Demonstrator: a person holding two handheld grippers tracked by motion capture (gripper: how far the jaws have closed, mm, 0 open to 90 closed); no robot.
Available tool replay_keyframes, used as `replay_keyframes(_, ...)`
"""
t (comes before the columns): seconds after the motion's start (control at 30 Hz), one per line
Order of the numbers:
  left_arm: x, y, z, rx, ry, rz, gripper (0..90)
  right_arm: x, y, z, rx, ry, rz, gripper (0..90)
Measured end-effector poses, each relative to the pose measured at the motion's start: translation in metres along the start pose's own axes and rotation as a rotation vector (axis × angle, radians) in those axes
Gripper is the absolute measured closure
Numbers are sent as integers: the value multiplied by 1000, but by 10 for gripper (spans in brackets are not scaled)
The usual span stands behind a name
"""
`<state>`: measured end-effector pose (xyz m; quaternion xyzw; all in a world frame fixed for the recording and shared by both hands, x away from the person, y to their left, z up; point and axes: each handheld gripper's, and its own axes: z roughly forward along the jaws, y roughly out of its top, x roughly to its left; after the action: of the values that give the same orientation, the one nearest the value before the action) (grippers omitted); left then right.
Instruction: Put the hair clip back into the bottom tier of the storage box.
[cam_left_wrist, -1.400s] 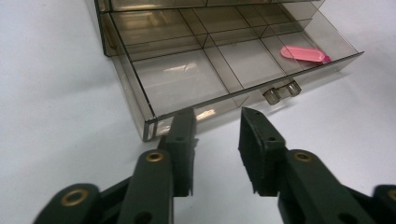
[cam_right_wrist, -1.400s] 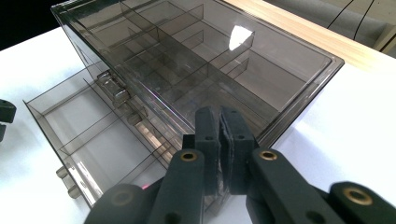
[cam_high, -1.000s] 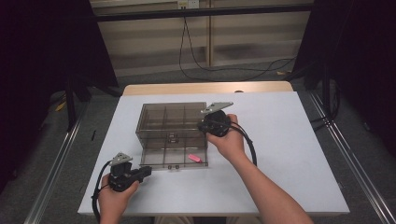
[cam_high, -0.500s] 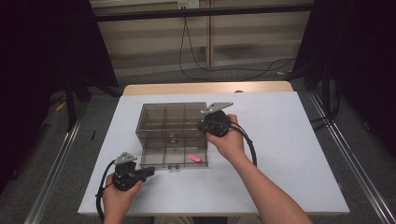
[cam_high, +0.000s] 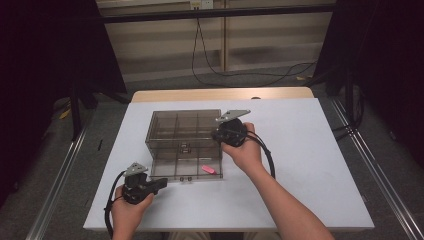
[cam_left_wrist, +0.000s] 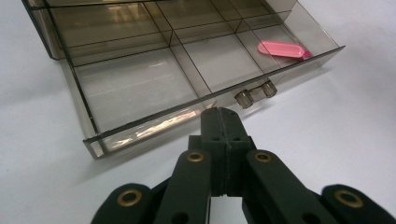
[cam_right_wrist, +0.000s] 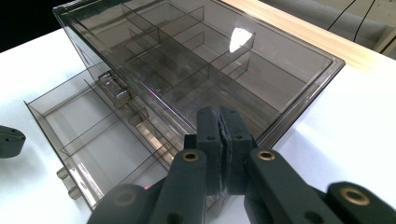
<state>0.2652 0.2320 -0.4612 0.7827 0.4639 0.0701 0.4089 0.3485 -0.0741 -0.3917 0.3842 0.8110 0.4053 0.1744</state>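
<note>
1. A smoky clear drawer box (cam_high: 182, 131) is seen at the table's (cam_high: 310, 165) centre, slightly toward 9 o'clock.
2. Its bottom drawer (cam_left_wrist: 154, 88) is pulled out toward 6 o'clock; two small knobs (cam_left_wrist: 254, 93) are carried on its front wall.
3. A pink piece (cam_high: 209, 169) is seen lying in the drawer's compartment at 3 o'clock, just behind the front wall.
4. The left gripper (cam_high: 161, 184) is held at 7 o'clock of the box, its tips just before the drawer front; contact cannot be told. Its jaws are clenched on nothing.
5. The right gripper (cam_high: 218, 135) is set at the box's 3 o'clock upper edge. Its jaws are pressed together, empty, against the box's top corner (cam_right_wrist: 327, 65).
6. A wooden strip (cam_high: 220, 94) is seen along the table's 12 o'clock edge.
</note>
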Motion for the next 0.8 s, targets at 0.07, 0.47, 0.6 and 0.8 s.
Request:
replay_keyframes(0.07, 0, 0, 1, 0, -7, -2, 900, 0, 0, 0, 0, 2, -2, 878)
replay_keyframes(0.47, -2, 1, 7, 4, -9, 12, 900, 0, 0, 1, -1, 6, 3, 878)
replay_keyframes(0.6, -3, 2, 10, 4, -4, 16, 900, 1, 1, 1, 0, 1, 1, 878)
replay_keyframes(0.8, -6, 3, 16, 10, -13, 25, 900, 1, 1, 1, 1, -2, 0, 878)
